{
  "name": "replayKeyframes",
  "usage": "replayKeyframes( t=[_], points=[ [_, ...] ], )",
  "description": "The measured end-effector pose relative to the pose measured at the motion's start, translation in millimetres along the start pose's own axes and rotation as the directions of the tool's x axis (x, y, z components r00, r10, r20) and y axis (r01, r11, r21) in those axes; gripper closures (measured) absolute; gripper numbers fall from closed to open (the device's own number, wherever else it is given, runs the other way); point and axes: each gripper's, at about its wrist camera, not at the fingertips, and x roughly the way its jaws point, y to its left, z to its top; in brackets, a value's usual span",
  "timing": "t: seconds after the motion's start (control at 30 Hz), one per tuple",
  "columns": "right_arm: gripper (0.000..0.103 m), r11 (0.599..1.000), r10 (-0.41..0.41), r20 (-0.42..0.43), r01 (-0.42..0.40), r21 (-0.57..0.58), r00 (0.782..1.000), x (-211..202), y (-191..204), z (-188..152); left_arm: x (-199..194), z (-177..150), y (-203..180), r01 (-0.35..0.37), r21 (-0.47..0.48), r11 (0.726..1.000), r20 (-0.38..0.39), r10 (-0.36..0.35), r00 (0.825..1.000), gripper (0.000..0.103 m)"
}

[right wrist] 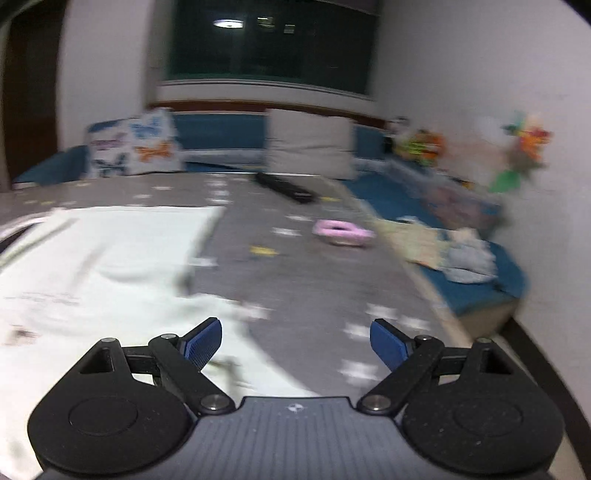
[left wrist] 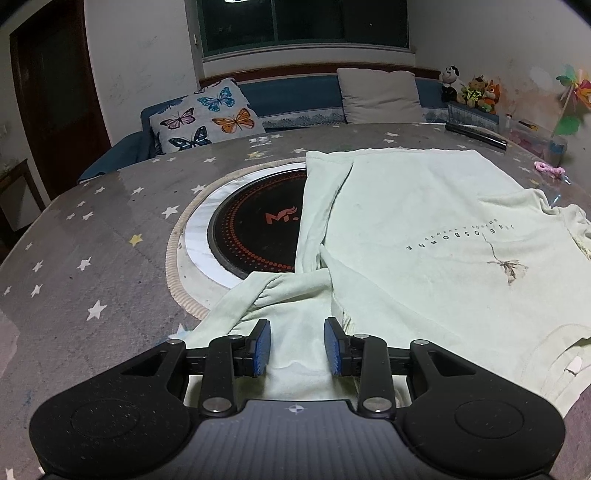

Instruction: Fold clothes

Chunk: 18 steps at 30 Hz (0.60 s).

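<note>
Pale green shirt [left wrist: 424,229] spread flat on starred table [left wrist: 92,236], left side folded in over hob [left wrist: 255,236]. Left gripper [left wrist: 297,345] half open, straddling near sleeve. Right gripper [right wrist: 295,341] wide, empty, above bare cloth right of shirt's edge.

Dark window [left wrist: 301,24], white walls, blue sofa [left wrist: 295,98], butterfly cushion [left wrist: 207,116]

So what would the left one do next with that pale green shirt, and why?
Probably close the left gripper on the sleeve. Its fingers stand open on either side of the bunched sleeve cloth, which sprawls out from the T-shirt toward the round black hob, so it seems not yet folded in. The right gripper is open beside the shirt, holding nothing.
</note>
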Motion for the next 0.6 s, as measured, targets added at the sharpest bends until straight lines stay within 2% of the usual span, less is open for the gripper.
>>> replayKeyframes(
  t=[0.1,0.17,0.3,0.4,0.6],
  points=[
    [0.015,0.997,0.070,-0.018,-0.071,-0.030,0.997,15.8,27.7,2.7,-1.2,-0.6,2.0,-0.008,0.000,1.000,-0.005,0.008,1.000,0.068],
    [0.017,0.995,0.087,-0.039,-0.089,-0.036,0.995,26.5,38.2,1.7,-1.0,-1.5,4.8,-0.018,0.000,1.000,-0.013,0.018,1.000,0.067],
    [0.018,0.999,0.023,-0.086,-0.025,-0.025,0.996,42.9,31.9,-4.7,-2.4,-2.7,9.5,-0.018,-0.002,1.000,-0.020,0.018,1.000,0.065],
    [0.018,1.000,0.002,-0.093,-0.005,-0.030,0.996,39.0,23.4,-2.0,-4.9,0.5,9.4,-0.024,0.012,1.000,-0.029,0.024,0.999,0.065],
    [0.018,0.999,-0.038,-0.107,0.034,-0.040,0.994,31.1,6.6,3.2,-9.2,27.2,8.9,-0.017,0.041,0.999,0.017,0.017,1.000,0.065]
  ],
)
